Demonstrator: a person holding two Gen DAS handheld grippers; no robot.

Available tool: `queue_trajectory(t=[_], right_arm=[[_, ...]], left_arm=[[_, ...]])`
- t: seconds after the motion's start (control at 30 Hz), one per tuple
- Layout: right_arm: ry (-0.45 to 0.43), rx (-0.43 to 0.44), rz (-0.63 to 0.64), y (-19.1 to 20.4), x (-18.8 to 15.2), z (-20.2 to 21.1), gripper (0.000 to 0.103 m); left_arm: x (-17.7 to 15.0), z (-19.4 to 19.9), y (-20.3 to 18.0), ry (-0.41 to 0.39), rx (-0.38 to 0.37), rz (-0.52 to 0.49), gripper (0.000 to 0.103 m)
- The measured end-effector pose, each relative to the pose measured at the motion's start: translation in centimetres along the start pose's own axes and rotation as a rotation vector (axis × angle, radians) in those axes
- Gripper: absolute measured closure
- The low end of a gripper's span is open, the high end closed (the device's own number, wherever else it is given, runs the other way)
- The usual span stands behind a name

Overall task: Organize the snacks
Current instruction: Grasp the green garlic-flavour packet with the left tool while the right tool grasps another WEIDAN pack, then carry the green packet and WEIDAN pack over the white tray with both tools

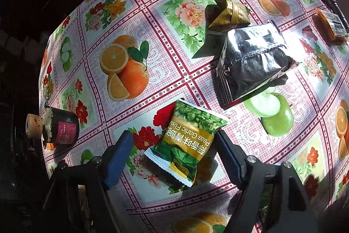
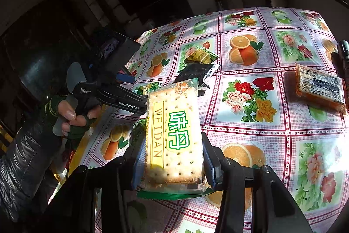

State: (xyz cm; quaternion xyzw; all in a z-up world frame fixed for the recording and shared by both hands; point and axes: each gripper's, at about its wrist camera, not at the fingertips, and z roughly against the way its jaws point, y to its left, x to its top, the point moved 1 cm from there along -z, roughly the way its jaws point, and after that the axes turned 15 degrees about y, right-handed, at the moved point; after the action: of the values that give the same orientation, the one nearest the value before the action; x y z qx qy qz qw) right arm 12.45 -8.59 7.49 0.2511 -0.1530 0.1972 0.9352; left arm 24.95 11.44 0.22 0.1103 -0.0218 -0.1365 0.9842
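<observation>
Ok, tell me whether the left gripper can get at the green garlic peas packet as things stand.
Probably yes. The left gripper is open, its blue pads either side of the green peas packet, which lies flat on the tablecloth with nothing between. The black packet sits farther off.

Green/gold pea packet; black pouch; pink fruit-flower tablecloth.

Cracker pack upright (clamped); pea packet flat.
</observation>
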Motion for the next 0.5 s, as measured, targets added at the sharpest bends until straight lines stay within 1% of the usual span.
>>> queue_trajectory(t=[0.03, 0.07, 0.17, 0.27, 0.37, 0.5], right_arm=[[0.004, 0.002, 0.0, 0.1, 0.0, 0.0, 0.054], [0.005, 0.004, 0.0, 0.2, -0.1, -0.1, 0.054], [0.009, 0.012, -0.004, 0.3, -0.4, -0.3, 0.054], [0.002, 0.019, -0.008, 0.5, -0.8, 0.0, 0.054], [-0.009, 0.026, -0.011, 0.7, -1.5, 0.4, 0.054], [-0.021, 0.043, -0.017, 1.2, -2.4, 0.9, 0.054]], left_arm=[[-0.1, 0.0, 0.3, 0.006, -0.042, 0.019, 0.064], [-0.2, -0.1, 0.5, 0.008, -0.058, 0.04, 0.066], [-1.0, -0.1, 0.5, -0.004, -0.064, 0.085, 0.068], [-2.7, 0.4, 0.3, -0.016, -0.11, 0.127, 0.071], [-5.2, 2.0, 0.1, -0.058, -0.15, 0.18, 0.071], [-9.9, 4.7, 0.1, -0.128, -0.179, 0.286, 0.071]])
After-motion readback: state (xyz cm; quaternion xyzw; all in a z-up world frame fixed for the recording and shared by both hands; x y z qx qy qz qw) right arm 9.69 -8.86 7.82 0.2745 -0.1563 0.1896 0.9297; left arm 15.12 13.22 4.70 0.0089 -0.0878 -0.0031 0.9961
